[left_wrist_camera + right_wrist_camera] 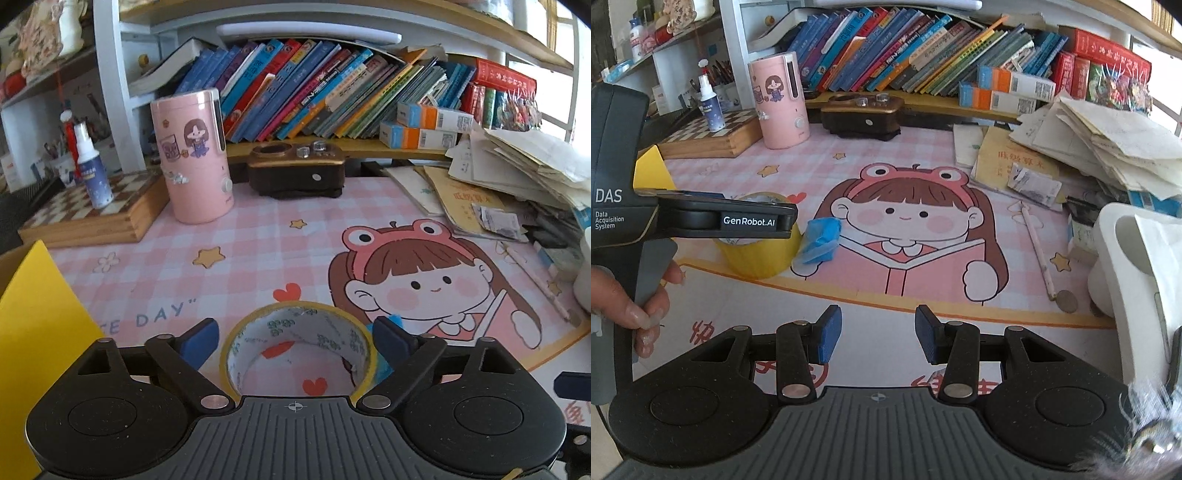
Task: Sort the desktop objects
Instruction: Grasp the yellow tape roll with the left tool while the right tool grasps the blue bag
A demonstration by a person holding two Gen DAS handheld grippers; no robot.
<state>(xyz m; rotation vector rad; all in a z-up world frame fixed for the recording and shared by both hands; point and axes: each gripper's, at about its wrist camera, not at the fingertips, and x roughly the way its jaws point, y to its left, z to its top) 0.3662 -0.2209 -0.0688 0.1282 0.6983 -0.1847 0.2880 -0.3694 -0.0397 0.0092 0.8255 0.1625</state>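
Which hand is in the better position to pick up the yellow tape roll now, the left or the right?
The left. The left gripper already has its open jaws on both sides of the tape roll. The right gripper holds nothing and hangs over bare desk mat, away from the roll.

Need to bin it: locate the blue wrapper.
The blue wrapper lies on the pink desk mat, just right of the yellow tape roll in the right wrist view.

Both grippers look alike: blue ribbed fingers (827,334) on black linkage bars with silver rivets, behind them two round black housings flanking a grey grooved plate with a crosshair mark. The left gripper (753,221) body reads "GenRobot.AI" and "DAS Data Acquisition System" in white.
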